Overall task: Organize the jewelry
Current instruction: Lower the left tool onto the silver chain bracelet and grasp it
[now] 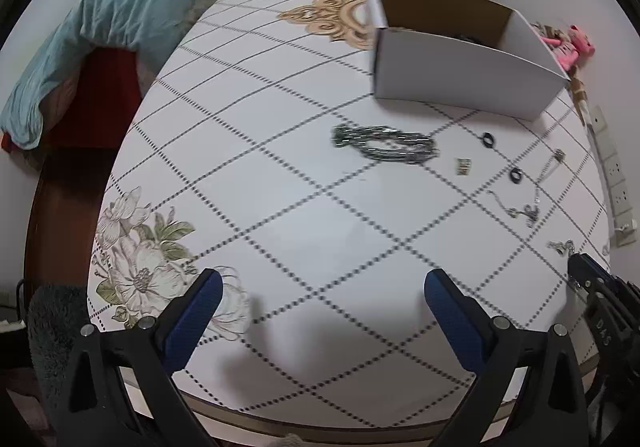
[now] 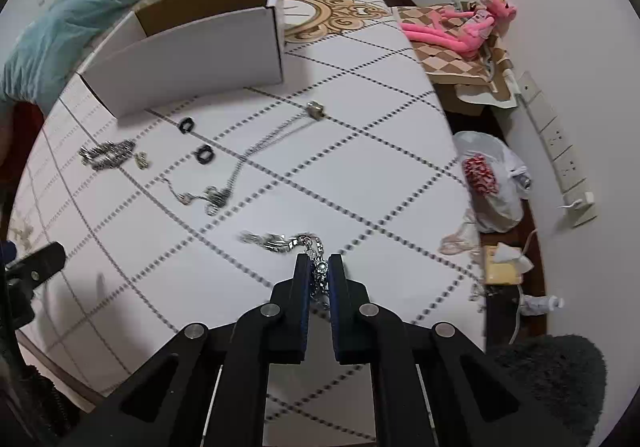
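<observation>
My right gripper (image 2: 320, 267) is shut on a silver chain necklace (image 2: 280, 239) whose pendant sits between the pads while the rest trails on the table. My left gripper (image 1: 322, 287) is open and empty over the table's near edge. An open white cardboard box (image 1: 460, 71) stands at the far side; it also shows in the right wrist view (image 2: 192, 59). A dark beaded bracelet (image 1: 384, 143), two black rings (image 1: 488, 139) (image 1: 516, 175), a small gold piece (image 1: 463, 166) and a thin silver necklace (image 1: 532, 199) lie before the box.
The round table (image 1: 280, 207) has a white checked cover with flower prints. A teal blanket (image 1: 140, 7) lies left on a bed. A pink plush toy (image 2: 468, 27), a plastic bag (image 2: 492, 179) and wall sockets (image 2: 560, 151) are on the right.
</observation>
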Demonstrator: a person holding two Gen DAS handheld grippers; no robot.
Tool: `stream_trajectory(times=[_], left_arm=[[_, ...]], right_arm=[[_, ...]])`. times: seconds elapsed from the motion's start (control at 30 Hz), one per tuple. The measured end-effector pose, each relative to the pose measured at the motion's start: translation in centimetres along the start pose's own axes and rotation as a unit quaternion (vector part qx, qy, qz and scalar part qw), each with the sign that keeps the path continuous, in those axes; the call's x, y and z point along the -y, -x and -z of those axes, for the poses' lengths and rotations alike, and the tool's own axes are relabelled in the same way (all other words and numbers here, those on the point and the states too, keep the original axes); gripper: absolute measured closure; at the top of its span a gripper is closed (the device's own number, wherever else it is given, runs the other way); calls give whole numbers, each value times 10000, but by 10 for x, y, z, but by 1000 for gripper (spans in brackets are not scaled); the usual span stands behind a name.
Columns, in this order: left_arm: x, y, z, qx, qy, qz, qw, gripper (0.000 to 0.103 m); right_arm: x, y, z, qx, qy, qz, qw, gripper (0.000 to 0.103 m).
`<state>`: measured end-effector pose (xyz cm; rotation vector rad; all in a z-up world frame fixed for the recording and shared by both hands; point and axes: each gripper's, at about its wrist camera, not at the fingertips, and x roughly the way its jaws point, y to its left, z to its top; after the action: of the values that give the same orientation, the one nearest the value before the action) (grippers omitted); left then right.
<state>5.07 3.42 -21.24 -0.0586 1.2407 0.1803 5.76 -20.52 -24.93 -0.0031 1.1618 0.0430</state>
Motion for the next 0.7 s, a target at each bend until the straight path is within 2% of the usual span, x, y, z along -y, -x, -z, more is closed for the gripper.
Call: stream_trajectory(times=[0.1, 0.3, 0.37, 0.5, 0.63, 0.7], left_arm=[[-14, -1, -4, 9, 150, 16, 9999, 0], [-30, -2, -26, 113, 332, 240, 9991, 0], [-31, -3, -35, 99, 373, 389, 9985, 1], [-26, -17, -58, -83, 561, 766, 9954, 3], [-11, -38, -76, -336, 619, 984, 9927, 12], [-2, -46, -81, -401, 538, 921, 9935, 23]], right_arm=[[-1, 3, -4, 13, -193, -360, 9992, 101], [-2, 36, -30, 465, -610, -1088, 9911, 101], [-2, 41, -37, 525, -673, -1202, 9891, 101], [-4, 39, -46, 570, -690, -1174, 9890, 101], [-2, 26, -48, 515, -799, -1066, 9898, 101], [-2, 18, -47, 469, -850, -998, 9903, 101]])
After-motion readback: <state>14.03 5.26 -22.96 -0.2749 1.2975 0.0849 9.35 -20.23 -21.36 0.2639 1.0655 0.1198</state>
